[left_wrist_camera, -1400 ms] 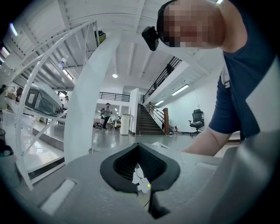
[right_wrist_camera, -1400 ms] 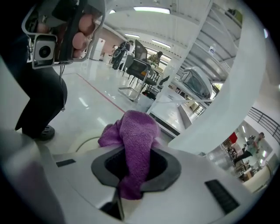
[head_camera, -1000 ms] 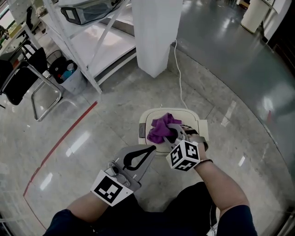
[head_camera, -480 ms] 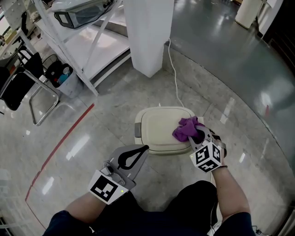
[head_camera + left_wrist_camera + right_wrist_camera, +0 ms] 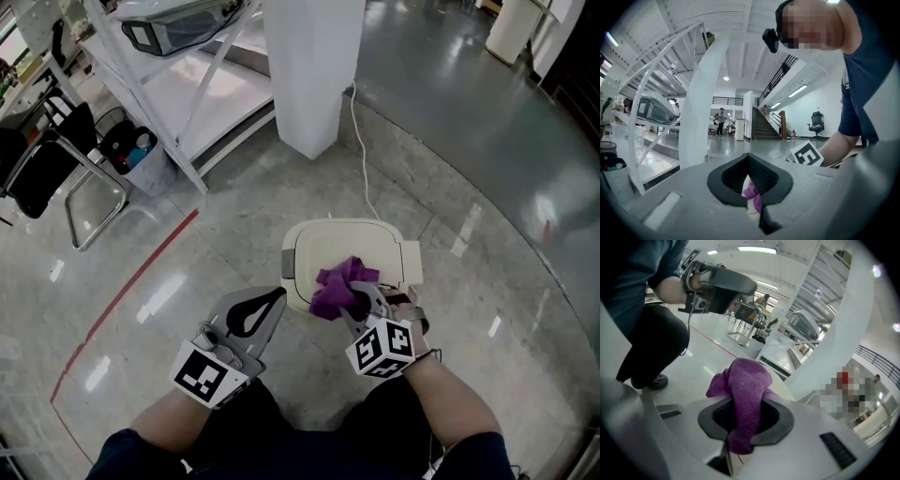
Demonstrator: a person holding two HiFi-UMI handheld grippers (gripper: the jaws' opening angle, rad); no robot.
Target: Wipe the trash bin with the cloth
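**Cloth pressed on bin lid, right gripper holding**

- Trash bin (image 5: 375, 246): cream, lid down, standing on the polished floor (image 5: 487, 169).
- Cloth (image 5: 336, 284): purple, bunched, lying on the near edge of the bin's lid, towards its left side.
- Right gripper (image 5: 351, 300): at the near edge of the bin. Right gripper view shows its fingers (image 5: 780, 420) clenched on the cloth (image 5: 743, 394), which bulges out above them.
- Left gripper (image 5: 277, 296): just beside the bin's near left corner, off the lid. Left gripper view shows its fingers (image 5: 723, 177) closed tip to tip with nothing held. The cloth and lid show only through the gap behind them.
- Surroundings: a white pillar (image 5: 314, 70) stands beyond the bin. A white cable (image 5: 362, 159) runs from the pillar towards the bin. A red floor line (image 5: 131, 291) lies left of the bin.
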